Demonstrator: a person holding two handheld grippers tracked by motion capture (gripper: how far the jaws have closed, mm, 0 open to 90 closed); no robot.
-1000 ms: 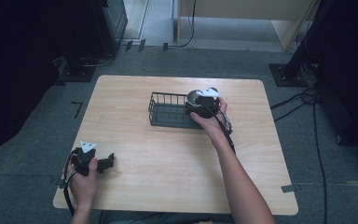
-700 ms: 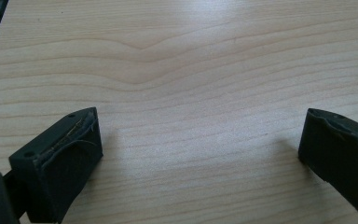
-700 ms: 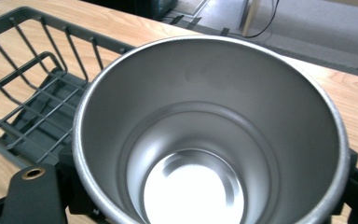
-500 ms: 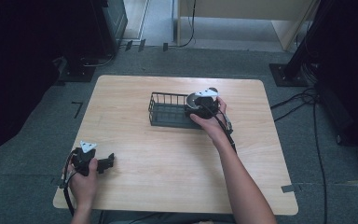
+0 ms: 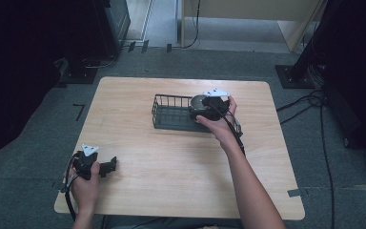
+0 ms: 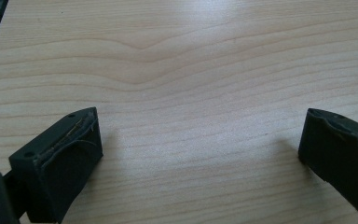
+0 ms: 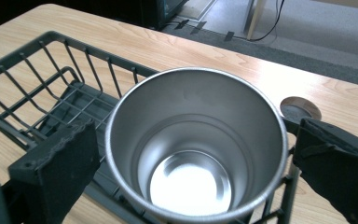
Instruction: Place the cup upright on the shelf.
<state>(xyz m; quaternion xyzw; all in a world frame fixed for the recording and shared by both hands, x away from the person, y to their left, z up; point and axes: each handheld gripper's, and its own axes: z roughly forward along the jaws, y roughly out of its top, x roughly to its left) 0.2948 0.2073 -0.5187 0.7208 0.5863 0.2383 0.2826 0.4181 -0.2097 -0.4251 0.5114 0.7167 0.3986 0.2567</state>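
Risk first: steel cup (image 7: 196, 144) sits upright between the right tongs (image 7: 191, 163) jaws, at the near end of the wire basket (image 7: 42, 93). The jaws look spread about as wide as the rim, the left pad close to the cup wall and the right pad just off it. I can't tell if either pad actually bears on the metal, so I'd call this open, not a grip. If they lift or pull away crooked from here, a pad could catch the rim and tip the cup against the basket wires. If the aim is a grab, smooth steel on a shallow bite near the rim may slip; going lower on the wall would be safer.

High view: right tongs (image 5: 208, 106) over the right end of the basket (image 5: 171, 114), hand wrapped round the handle.

Left tongs (image 6: 200, 154): jaws wide apart, nothing between them but bare table (image 6: 191, 70), holding nothing. In the high view they (image 5: 100, 166) rest at the table's near-left corner, well apart from the basket. Idle, no hazard there.
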